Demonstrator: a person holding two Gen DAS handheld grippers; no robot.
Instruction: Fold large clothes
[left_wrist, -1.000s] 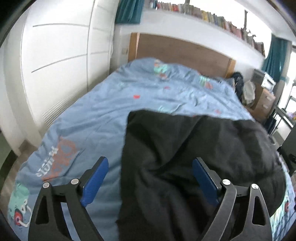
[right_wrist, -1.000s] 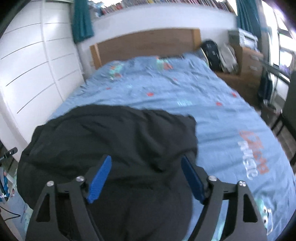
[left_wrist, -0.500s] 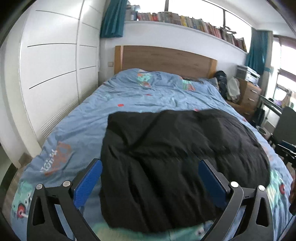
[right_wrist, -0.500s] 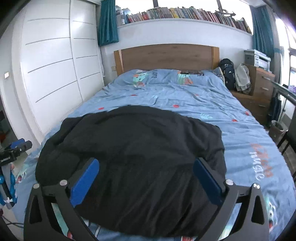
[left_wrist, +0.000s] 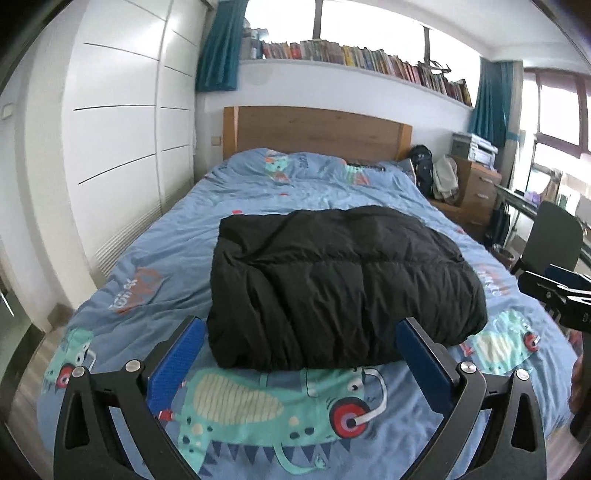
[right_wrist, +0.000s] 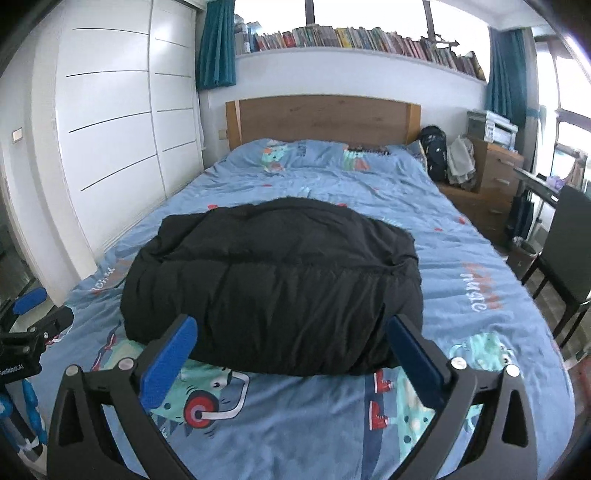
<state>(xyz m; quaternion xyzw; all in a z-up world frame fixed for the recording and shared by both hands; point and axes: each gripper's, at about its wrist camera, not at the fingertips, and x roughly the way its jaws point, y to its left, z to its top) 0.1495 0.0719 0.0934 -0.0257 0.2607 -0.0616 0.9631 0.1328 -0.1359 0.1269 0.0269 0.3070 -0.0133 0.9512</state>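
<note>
Both grippers had pulled back from the black puffy jacket (left_wrist: 340, 291), folded near the bed's (left_wrist: 147, 266) foot edge. Its sleeves were hidden. The left gripper (left_wrist: 301, 363) and right gripper (right_wrist: 291, 354) gaped wide, empty.

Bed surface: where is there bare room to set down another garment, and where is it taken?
Free: the duvet between the folded black jacket and the headboard; the strip right of the jacket by the orange lettering. Taken: the middle. Both grippers, left and right, open, hover over the foot end.

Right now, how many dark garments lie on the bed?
1: a folded black padded jacket lying mid-bed on the blue duvet, ahead of both open tools. Anything beneath it would be hidden.
</note>
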